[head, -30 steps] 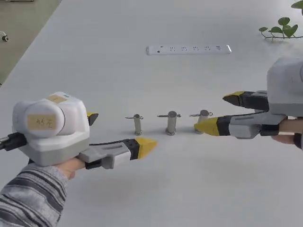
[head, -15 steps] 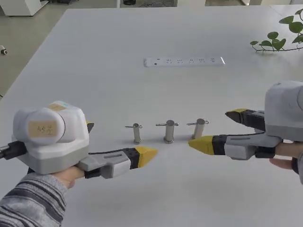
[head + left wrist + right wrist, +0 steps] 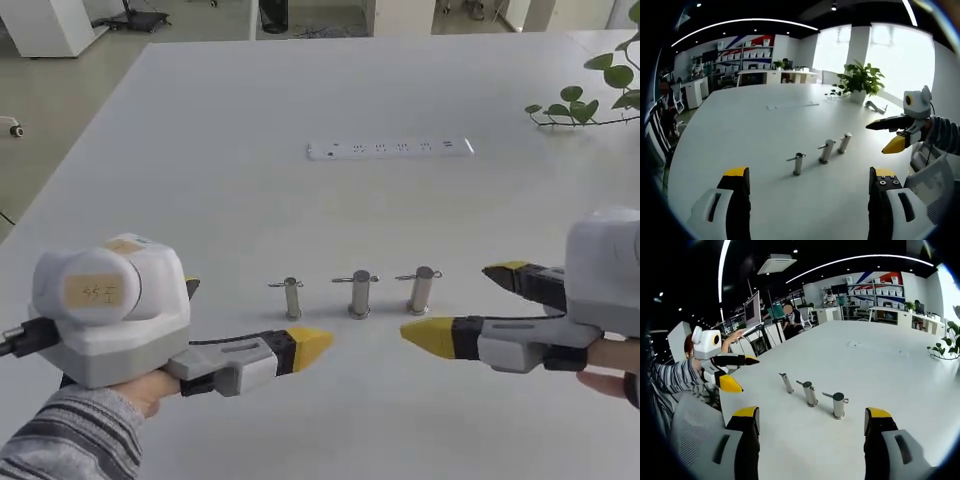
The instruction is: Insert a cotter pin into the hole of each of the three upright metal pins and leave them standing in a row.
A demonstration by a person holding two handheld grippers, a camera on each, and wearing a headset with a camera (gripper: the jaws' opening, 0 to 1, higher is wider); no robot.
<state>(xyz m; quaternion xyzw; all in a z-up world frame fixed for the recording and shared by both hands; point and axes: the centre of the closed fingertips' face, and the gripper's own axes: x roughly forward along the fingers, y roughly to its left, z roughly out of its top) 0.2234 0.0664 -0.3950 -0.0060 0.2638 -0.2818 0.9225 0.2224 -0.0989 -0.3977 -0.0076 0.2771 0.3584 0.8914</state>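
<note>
The right gripper (image 3: pixel 462 302), jaws wide and empty, sits at the lower right of the head view. Its nearer yellow tip is now clear of the right pin (image 3: pixel 421 288). A second ago that tip lay just beside this pin, so the gripper has backed off toward the person. The left gripper (image 3: pixel 250 315), also wide and empty, hangs at the lower left, near the left pin (image 3: pixel 292 297) but apart from it, much as before. The whole picture has also shifted, which is the headset moving, not the things. The middle pin (image 3: pixel 359 293) stands between the other two on the bench (image 3: pixel 300 90). All three are upright in a row across the lower middle of the frame, each with a cotter (image 3: pixel 342 279) crossing near its top. I judge the last insertion done and the task at or near its end. The cotters are thin, so I cannot say whether each sits fully through its hole. In the left gripper view the one on the far pin is barely visible. In the head view the left gripper's far jaw is mostly behind its own housing, and the right gripper is cut by the right edge.
</note>
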